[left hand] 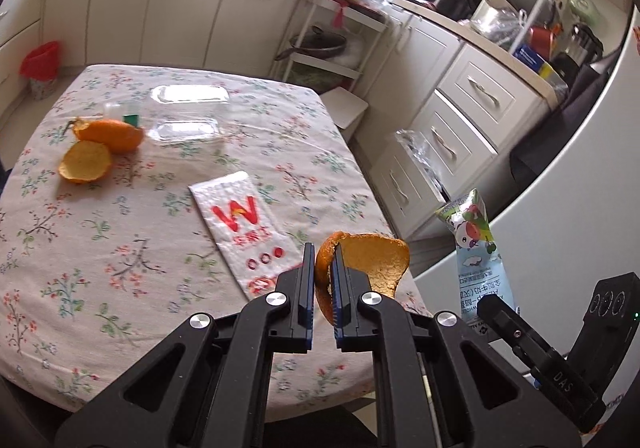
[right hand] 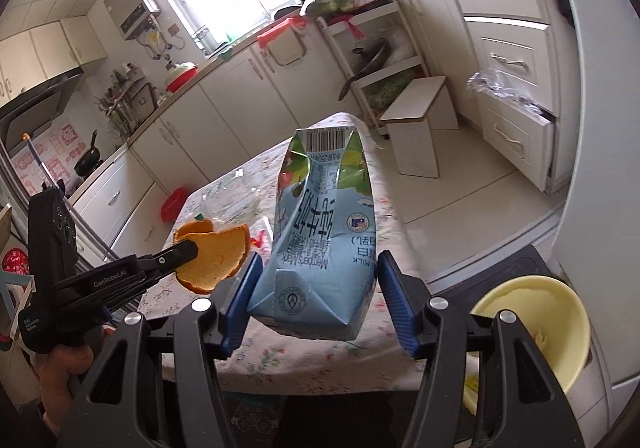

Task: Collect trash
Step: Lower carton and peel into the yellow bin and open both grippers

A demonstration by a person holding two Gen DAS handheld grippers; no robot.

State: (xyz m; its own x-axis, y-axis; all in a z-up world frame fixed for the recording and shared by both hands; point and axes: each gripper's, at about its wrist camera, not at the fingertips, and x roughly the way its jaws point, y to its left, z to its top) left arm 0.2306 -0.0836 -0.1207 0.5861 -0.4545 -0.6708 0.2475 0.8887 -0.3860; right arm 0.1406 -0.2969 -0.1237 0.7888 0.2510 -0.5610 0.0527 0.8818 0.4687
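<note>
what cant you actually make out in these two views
- Yellow bin, right wrist view: the right gripper finger and the picture's edge hide most of its inside.
- Milk carton: its bottom shows; the spout end faces away. In the left wrist view only a strip shows.
- Paper bag, left wrist view: the left gripper, shut on an orange peel, covers its near end.

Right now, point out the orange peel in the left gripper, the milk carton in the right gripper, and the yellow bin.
orange peel [left hand: 374,256]: left wrist view, on its pale inner side.
milk carton [right hand: 320,232]: right wrist view, on its creased blue front.
yellow bin [right hand: 560,312]: right wrist view, on its inner wall.
</note>
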